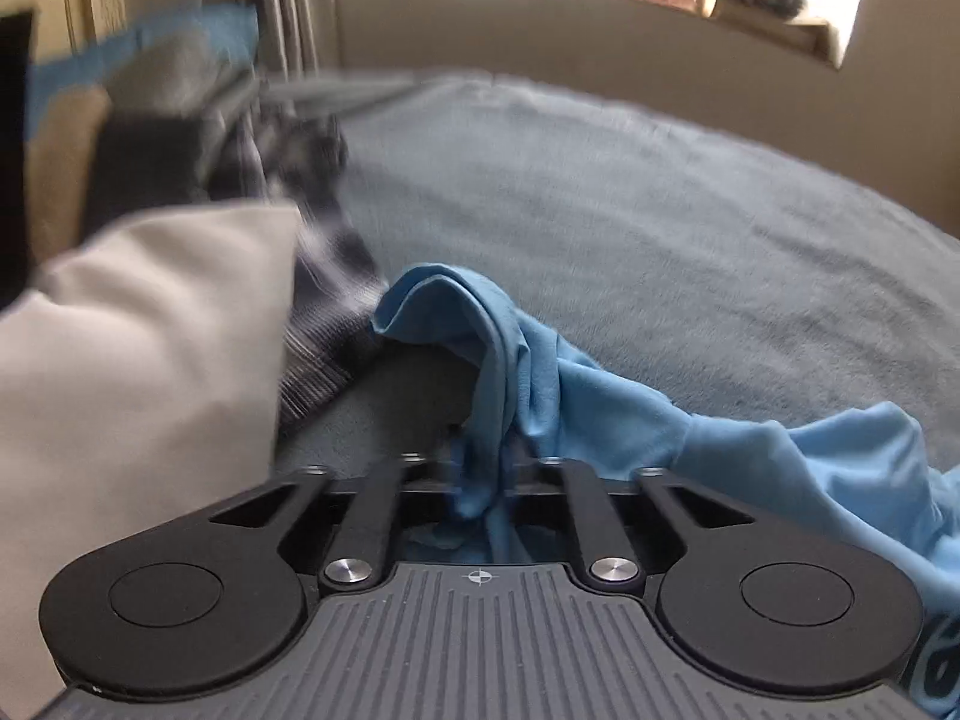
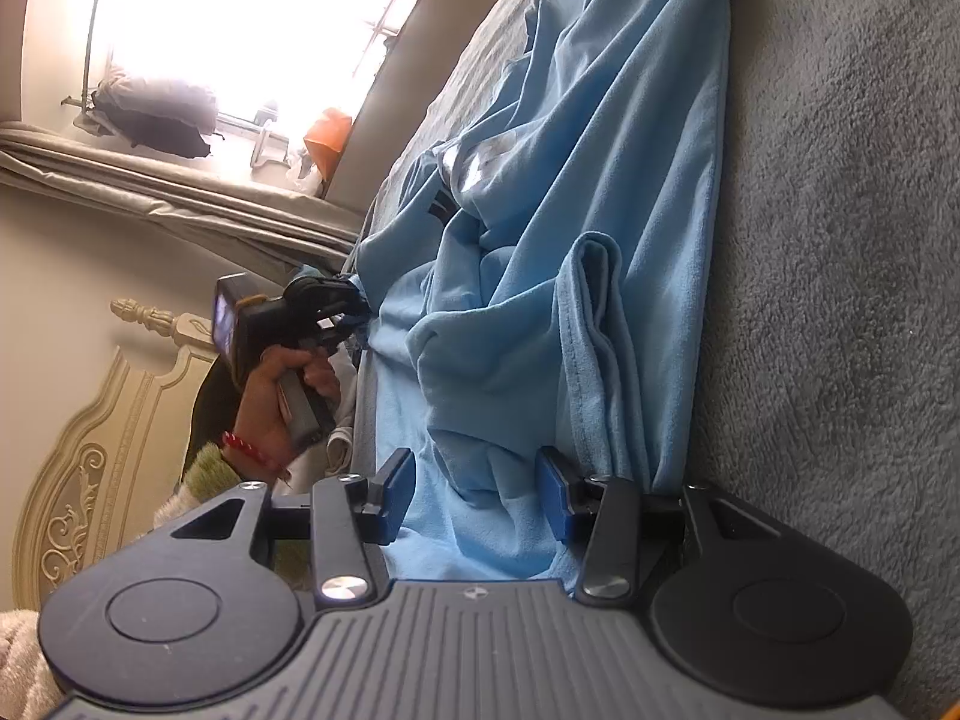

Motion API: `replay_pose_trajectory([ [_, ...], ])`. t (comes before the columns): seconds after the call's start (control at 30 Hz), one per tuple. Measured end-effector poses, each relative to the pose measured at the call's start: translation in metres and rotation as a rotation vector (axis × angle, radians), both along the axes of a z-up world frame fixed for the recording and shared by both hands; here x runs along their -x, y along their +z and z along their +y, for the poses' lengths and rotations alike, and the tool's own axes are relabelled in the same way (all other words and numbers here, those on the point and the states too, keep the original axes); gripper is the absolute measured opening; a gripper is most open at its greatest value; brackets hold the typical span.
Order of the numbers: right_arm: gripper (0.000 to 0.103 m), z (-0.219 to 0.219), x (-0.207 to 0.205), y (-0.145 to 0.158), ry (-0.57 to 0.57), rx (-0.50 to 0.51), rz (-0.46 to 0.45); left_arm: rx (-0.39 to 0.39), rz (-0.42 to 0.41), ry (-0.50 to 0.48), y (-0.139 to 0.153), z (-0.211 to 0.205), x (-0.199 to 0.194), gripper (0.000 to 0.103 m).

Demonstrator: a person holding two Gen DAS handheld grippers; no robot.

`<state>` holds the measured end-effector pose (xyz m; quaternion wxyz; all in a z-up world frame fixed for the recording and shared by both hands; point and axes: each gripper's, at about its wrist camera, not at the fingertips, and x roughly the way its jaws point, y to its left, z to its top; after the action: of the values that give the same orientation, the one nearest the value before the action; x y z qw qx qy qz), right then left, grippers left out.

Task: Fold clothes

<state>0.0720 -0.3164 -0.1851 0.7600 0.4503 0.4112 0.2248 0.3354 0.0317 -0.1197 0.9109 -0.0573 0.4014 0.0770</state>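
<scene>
Light-blue, soft and floppy, the shirt (image 2: 540, 192) is lying rumpled on the grey bed (image 2: 840, 240), the right gripper (image 2: 474, 495) fingers standing apart around its hem, the left gripper (image 1: 474, 480) state unclear amid bunched cloth; hems probably grip best.

The shirt (image 1: 600, 396) lies on the blanket (image 1: 630, 210); a pillow (image 1: 138, 348) sits left; a windowsill (image 1: 750, 18) far behind.
</scene>
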Motion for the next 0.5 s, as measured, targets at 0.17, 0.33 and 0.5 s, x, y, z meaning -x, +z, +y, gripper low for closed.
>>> replay_pose_trajectory([
  [0.17, 0.049, 0.002, -0.001, 0.002, 0.004, 0.001, 0.004, 0.01, -0.022, 0.016, 0.022, 0.008, 0.024, 0.062],
  [0.33, 0.053, 0.0, 0.0, 0.003, 0.002, 0.0, 0.013, 0.004, -0.001, 0.004, 0.036, 0.009, 0.058, 0.097],
  [0.5, 0.059, 0.004, 0.004, 0.009, 0.003, 0.011, 0.019, -0.065, 0.028, -0.144, 0.035, -0.01, 0.103, 0.1],
])
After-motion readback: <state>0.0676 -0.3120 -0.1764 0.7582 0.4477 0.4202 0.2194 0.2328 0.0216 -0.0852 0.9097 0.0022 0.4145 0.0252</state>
